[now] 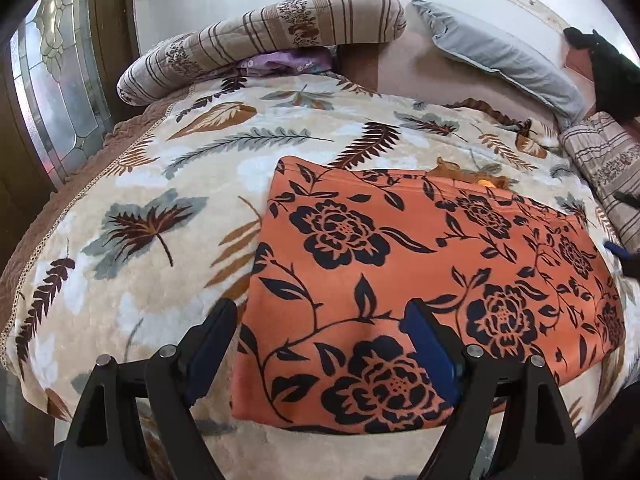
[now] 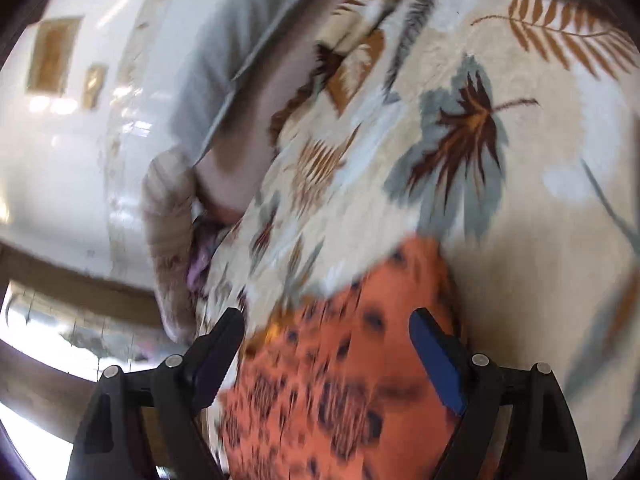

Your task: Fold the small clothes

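An orange cloth with black flowers [image 1: 400,264] lies folded flat on the leaf-patterned blanket [image 1: 160,208] of a bed. In the left wrist view my left gripper [image 1: 320,312] hovers open over the cloth's near left corner, one finger over the blanket and one over the cloth. The pads do not press on it. The right wrist view is blurred. There my right gripper [image 2: 326,320] is open above another end of the same orange cloth [image 2: 340,380], holding nothing. A blue fingertip [image 1: 612,246] shows at the cloth's right edge in the left wrist view.
Striped pillows [image 1: 280,28] and a grey pillow [image 1: 500,52] lie against the white headboard. A folded striped quilt [image 1: 604,160] and a black garment [image 1: 612,68] sit at the right. A small brown-orange item [image 1: 468,174] pokes out behind the cloth. A glass door [image 1: 52,92] stands left.
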Demonstrator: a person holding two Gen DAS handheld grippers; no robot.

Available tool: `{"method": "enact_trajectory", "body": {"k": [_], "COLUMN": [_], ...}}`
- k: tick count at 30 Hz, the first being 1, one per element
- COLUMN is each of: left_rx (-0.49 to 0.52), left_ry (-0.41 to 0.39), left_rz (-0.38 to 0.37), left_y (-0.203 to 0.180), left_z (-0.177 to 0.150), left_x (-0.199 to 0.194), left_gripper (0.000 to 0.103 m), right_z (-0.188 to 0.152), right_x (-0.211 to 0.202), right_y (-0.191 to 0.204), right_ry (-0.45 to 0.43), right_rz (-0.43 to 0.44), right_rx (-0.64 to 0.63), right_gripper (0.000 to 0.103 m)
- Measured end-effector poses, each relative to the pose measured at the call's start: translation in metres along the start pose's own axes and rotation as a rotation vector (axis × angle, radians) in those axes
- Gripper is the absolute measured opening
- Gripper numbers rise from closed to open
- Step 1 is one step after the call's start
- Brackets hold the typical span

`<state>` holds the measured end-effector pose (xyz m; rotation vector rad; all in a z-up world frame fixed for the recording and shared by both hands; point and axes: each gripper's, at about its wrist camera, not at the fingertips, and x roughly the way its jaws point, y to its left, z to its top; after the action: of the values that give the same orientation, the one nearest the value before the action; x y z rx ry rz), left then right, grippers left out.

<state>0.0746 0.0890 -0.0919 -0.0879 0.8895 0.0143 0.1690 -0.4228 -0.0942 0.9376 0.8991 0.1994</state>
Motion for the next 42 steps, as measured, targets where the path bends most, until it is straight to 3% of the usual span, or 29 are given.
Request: {"method": "enact_trajectory", "body": {"k": [6,11,21,36,42], "left_rx": [-0.01,-0.011,0.008,0.068,0.088], "left_ry": [-0.006,-0.002,0.028,0.069,0.083], "left_rz": [-0.046,-0.088,-0.07,-0.048,-0.038], "left_y": [-0.004,-0.007,-0.008,-0.03,-0.04], "left_z": [-0.008,-0.01,-0.019,-0.015,-0.013], "left_x": [-0.015,-0.027,-0.041,-0.028,-0.022], "left_gripper": [0.086,0.086,0.086,0.086,0.086], "right_z": [-0.105,-0.145,-0.167,-0.168,-0.159], "right_x": [-0.055,-0.067,-0.078,-0.06,-0.046], "right_y": [0.002,-0.011,0.005,-0.007,0.015], "right_ry": [0.002,0.019,0.004,0.04,0.076], "right_rz": [0.052,0.017,0.061,0.07,0.047], "right_rx": [0.0,0.035,0.025,0.064,-0.024], "right_gripper": [0.087,0.087,0.087,0.087,0.087]}}
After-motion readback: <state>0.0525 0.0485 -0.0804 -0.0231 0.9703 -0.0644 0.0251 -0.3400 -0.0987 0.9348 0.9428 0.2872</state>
